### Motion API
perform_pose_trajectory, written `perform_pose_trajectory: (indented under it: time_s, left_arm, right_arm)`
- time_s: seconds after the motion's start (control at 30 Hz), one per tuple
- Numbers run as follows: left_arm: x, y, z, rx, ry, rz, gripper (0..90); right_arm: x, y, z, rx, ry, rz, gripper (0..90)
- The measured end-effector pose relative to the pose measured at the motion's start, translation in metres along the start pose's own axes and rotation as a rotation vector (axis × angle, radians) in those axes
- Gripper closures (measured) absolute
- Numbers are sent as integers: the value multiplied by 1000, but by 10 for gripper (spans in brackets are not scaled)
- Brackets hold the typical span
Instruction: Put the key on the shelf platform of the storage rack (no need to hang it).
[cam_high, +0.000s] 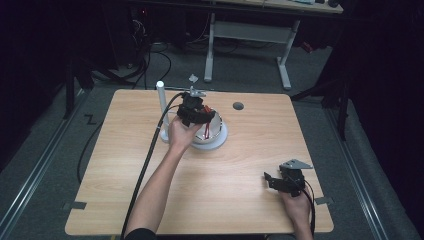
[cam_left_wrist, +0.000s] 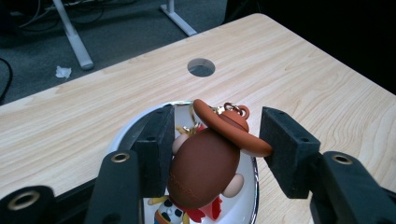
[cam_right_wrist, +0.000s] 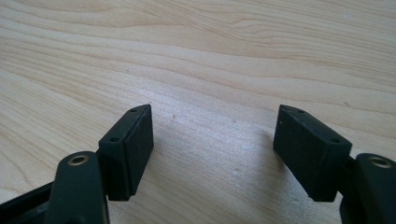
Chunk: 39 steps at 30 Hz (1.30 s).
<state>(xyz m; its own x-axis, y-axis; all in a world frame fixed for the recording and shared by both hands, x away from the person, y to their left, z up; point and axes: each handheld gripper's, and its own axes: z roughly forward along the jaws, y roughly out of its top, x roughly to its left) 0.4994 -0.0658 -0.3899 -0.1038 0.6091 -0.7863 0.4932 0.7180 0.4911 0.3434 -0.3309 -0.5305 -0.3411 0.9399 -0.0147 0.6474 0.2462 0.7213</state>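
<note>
The left gripper hangs over the bowl near the bench's far edge, and between its pads sits a cowboy toy: brown head, orange hat, a gold ring on top. The left pad presses the head; the hat brim meets the right pad, so the gripper is pinching the toy, jaws as narrow as the head allows. The toy hangs just above or just inside the bowl's shiny rim; I can't tell whether its feet touch the bottom.

Over on the near right, the right gripper rests low over bare bench, jaws spread wide, nothing between them.

My read: this is the placing step, toy going into the bowl. Next move calls for easing the toy down until it rests inside, then spreading the jaws enough to clear that hat brim without dragging it back out.

Hard to make out: in the high view the left hand and gripper cover most of the bowl, with just a streak of red showing inside. The toy's lower body is cut off at the frame edge in the left gripper view. A white post stands just beside the bowl; its purpose is unclear.
</note>
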Motion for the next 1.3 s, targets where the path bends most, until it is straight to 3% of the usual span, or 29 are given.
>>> perform_pose_trajectory:
  time_s: [0.27, 0.4, 0.53, 0.67, 0.77, 0.9, 1.07, 1.3]
  left_arm:
    - [8, -12, 15, 9, 21, 30, 467]
    - [15, -13, 21, 14, 49, -2, 467]
    - [22, -14, 27, 17, 65, 8, 465]
    - [24, -17, 28, 20, 72, -9, 464]
    - [26, -19, 30, 22, 79, 7, 462]
    - [28, -20, 29, 15, 82, 13, 454]
    - [26, -13, 21, 10, 65, -18, 418]
    - [22, -7, 9, 3, 47, -13, 393]
  right_arm:
    - [0, 0, 0, 0, 0, 2, 289]
    - [0, 0, 0, -1, 2, 2, 289]
    - [0, 0, 0, -1, 2, 4, 290]
    - [0, 0, 0, -1, 3, 4, 290]
    - [0, 0, 0, 0, 3, 6, 290]
    - [0, 0, 0, 0, 3, 4, 291]
    - [0, 0, 0, 0, 3, 5, 290]
    - [0, 0, 0, 0, 3, 4, 291]
